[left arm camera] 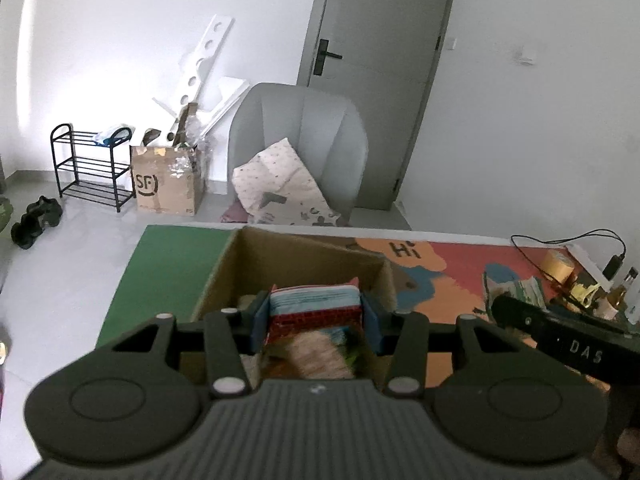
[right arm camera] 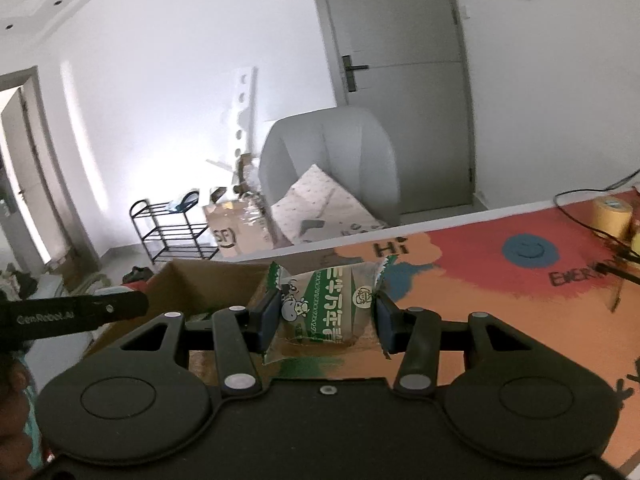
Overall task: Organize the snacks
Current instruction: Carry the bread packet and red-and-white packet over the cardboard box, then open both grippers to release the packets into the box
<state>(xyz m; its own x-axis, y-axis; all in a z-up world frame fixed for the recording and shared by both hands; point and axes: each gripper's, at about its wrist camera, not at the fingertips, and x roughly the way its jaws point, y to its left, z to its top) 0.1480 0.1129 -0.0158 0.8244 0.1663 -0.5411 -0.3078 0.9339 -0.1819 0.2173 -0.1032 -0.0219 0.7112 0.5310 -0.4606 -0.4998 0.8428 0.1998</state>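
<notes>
Snacks were mid-transfer to the cardboard box [left arm camera: 304,256] on the bench [right arm camera: 480,312]. Left gripper [left arm camera: 316,316] clamped a red packet [left arm camera: 314,306] above the box; right gripper [right arm camera: 326,320] clamped a green-and-white packet [right arm camera: 332,304] beside it. Next, probably, each needed lowering inside before releasing.

In my left gripper [left arm camera: 316,316] sits a red brick-patterned snack pack [left arm camera: 314,310] with a pale blue striped top, pinched at both sides and held over the open cardboard box [left arm camera: 224,276]. My right gripper [right arm camera: 326,320] clamps a clear green-and-white snack bag [right arm camera: 328,308] with a cartoon cow, held crosswise above the tabletop [right arm camera: 500,320], just beside the box.
</notes>
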